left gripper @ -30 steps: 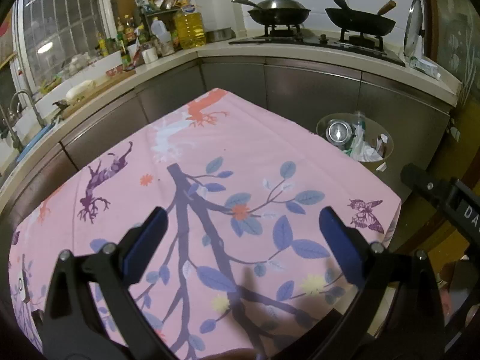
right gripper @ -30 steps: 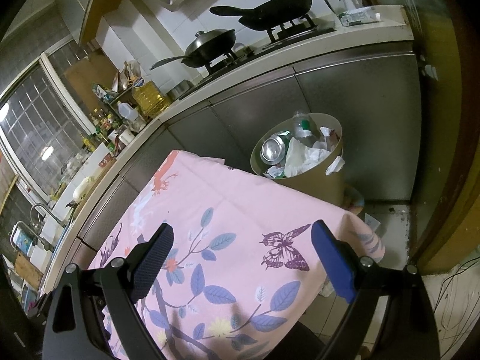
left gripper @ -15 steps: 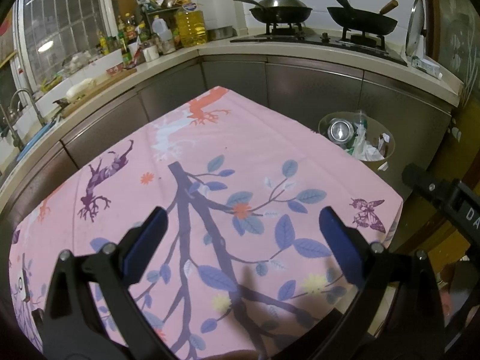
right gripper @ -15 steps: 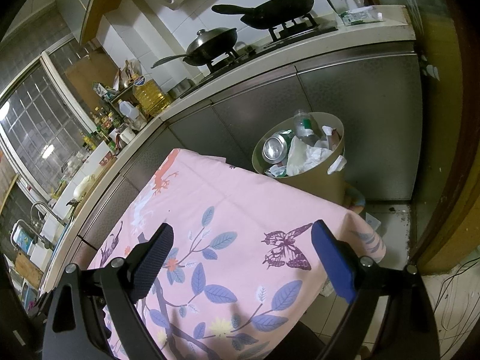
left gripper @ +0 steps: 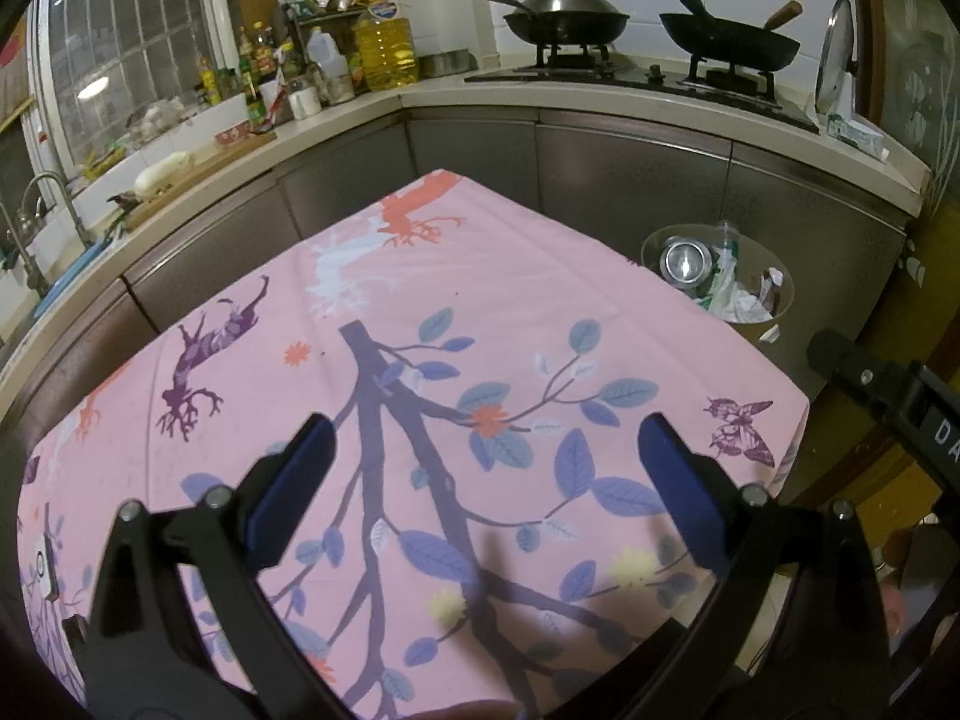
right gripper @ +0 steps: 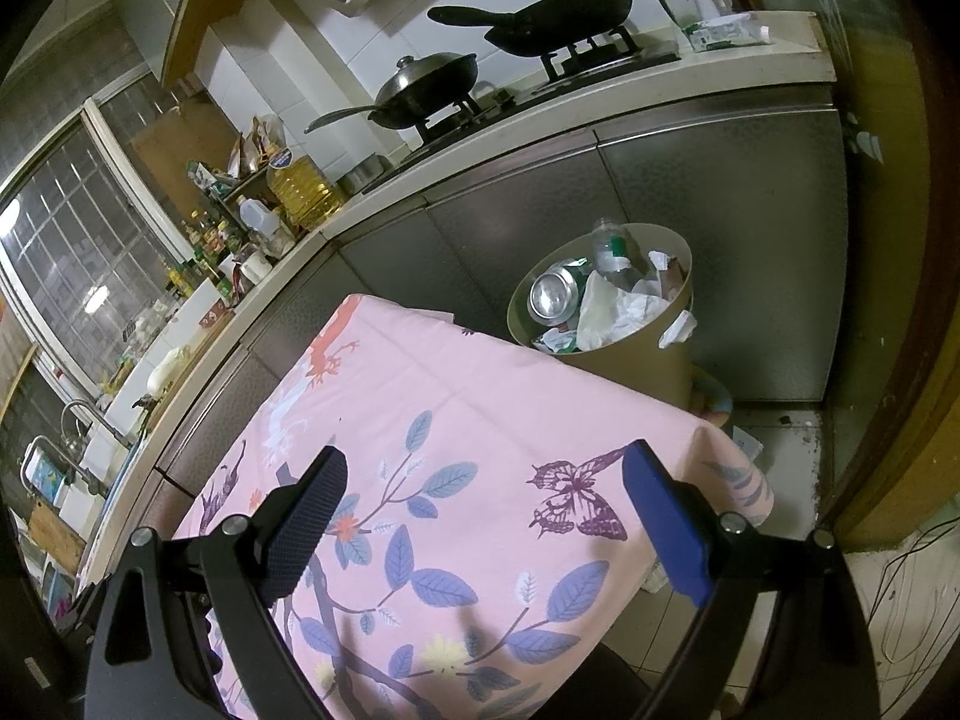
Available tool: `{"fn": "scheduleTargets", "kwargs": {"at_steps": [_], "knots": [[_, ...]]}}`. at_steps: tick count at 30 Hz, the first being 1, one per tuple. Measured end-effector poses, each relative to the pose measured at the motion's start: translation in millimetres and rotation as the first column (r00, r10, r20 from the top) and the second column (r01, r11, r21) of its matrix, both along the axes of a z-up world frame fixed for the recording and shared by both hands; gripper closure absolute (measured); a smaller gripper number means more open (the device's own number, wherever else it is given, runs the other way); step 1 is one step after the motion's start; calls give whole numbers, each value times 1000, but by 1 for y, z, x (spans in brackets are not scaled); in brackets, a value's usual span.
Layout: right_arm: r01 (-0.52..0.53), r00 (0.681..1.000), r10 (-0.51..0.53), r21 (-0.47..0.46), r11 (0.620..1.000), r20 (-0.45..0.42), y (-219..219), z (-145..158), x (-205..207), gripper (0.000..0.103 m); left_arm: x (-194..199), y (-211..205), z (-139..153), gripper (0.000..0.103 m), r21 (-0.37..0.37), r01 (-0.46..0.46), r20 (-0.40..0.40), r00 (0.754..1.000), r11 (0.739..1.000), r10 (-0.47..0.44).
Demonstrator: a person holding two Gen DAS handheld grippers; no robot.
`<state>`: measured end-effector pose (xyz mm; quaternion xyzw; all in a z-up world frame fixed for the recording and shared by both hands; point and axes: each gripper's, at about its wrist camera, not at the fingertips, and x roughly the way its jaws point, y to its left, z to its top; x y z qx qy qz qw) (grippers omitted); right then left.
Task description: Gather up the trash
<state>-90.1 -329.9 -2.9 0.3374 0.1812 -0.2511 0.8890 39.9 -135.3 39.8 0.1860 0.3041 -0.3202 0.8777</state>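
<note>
A round tan trash bin [right gripper: 645,354] stands on the floor beyond the table's far right corner, filled with a silver can [right gripper: 551,294], a plastic bottle [right gripper: 609,249] and crumpled paper. The left wrist view shows the same bin [left gripper: 780,276] past the table edge. My left gripper [left gripper: 487,459] hangs open over the pink flowered tablecloth [left gripper: 420,312], nothing between its blue pads. My right gripper [right gripper: 483,489] is open too, above the cloth's butterfly corner [right gripper: 576,504], short of the bin. I see no loose trash on the cloth.
Steel cabinets and a counter wrap the table on the far side, with two woks [left gripper: 567,18] on a stove, an oil jug [left gripper: 387,48] and bottles. A sink tap [left gripper: 36,192] sits left. Tiled floor with cables [right gripper: 900,588] lies at right. My right gripper's body [left gripper: 888,390] shows at the left wrist view's right edge.
Both views have drifted only slightly; the bin sits a little lower in each frame. Both grippers remain open and empty.
</note>
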Motion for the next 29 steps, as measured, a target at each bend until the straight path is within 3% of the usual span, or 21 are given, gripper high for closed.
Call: {"fn": "scheduleTargets", "kwargs": {"at_steps": [15,19,29], "knots": [[2,1000,-2,1,1000,0,0,0,0,14,0,0,0,6,0,1,-1,1000,1000,-1],[2,1000,-2,1,1000,0,0,0,0,14,-5,4,2,6,-13,8,52,999,1000,-8],[7,1000,-7,7,1000,-3,-2,-3,3,14,-12,3,1,6,-11,41,46,998,999,-40]]}}
